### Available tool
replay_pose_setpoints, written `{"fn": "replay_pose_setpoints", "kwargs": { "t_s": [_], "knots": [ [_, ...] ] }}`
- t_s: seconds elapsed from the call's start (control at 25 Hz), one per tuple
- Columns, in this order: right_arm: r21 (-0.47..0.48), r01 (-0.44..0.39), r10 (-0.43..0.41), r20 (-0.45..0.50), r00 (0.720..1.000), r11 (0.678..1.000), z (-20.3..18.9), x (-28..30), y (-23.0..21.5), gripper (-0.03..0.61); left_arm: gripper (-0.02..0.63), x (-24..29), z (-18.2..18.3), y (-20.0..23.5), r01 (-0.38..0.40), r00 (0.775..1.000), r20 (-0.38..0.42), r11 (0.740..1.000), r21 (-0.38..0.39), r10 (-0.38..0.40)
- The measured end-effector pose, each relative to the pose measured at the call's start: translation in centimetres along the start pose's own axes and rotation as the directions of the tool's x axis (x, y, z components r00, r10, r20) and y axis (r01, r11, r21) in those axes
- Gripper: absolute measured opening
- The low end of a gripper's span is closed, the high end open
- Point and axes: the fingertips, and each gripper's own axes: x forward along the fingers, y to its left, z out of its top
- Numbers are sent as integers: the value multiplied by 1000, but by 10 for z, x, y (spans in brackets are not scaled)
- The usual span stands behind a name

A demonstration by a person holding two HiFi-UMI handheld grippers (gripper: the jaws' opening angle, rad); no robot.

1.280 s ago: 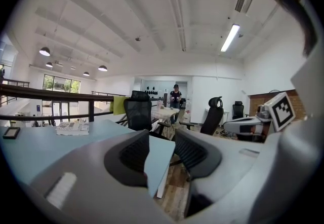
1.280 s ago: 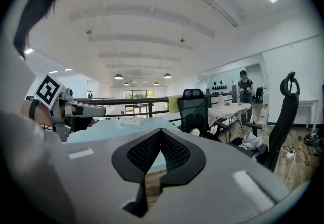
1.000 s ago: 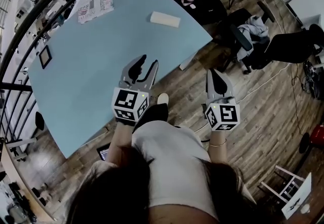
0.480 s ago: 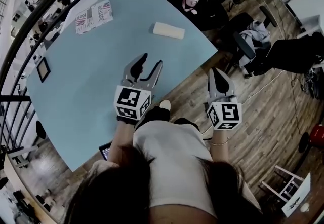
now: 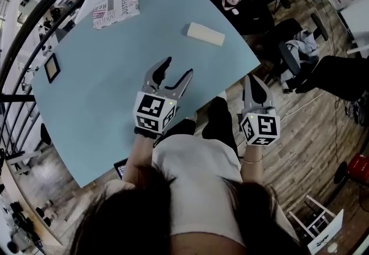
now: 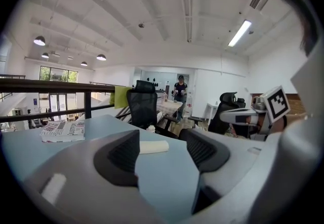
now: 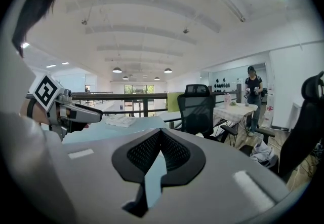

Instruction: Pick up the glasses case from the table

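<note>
Opening just now, left gripper (image 5: 177,68) empty, glasses case (image 5: 205,33) beyond, right gripper (image 7: 161,132) closed in own view

Table (image 5: 104,92) top smooth, matt; floor (image 5: 311,150) wood planks; glasses case (image 5: 205,34) matt, smooth.

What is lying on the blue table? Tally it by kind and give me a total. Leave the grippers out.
Glasses case: 1
Folded printed paper: 1
Small dark-framed square: 1
Total: 3
</note>
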Motion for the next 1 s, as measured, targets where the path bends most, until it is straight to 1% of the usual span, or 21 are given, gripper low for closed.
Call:
{"fn": "replay_pose_setpoints", "kwargs": {
  "t_s": [0.28,0.4,0.56,0.72,1.0],
  "knots": [
    [-17,-100,100,-5,995,995,11,73,-18,2,353,37,-3,32,-72,997,-37,997,-27,71],
    [-32,-161,161,4,987,986,18,108,-28,2,368,57,-3,43,-118,992,-44,992,-37,117],
    [-48,-244,244,-13,970,969,18,144,-42,2,374,82,-3,52,-177,983,-54,983,-53,174],
    [-69,-342,340,-32,940,937,25,177,-57,2,374,106,6,56,-256,966,-48,964,-71,253],
    [-103,-506,504,-46,863,857,32,215,-66,2,374,137,7,51,-372,928,-61,923,-104,367]
  ]
}}
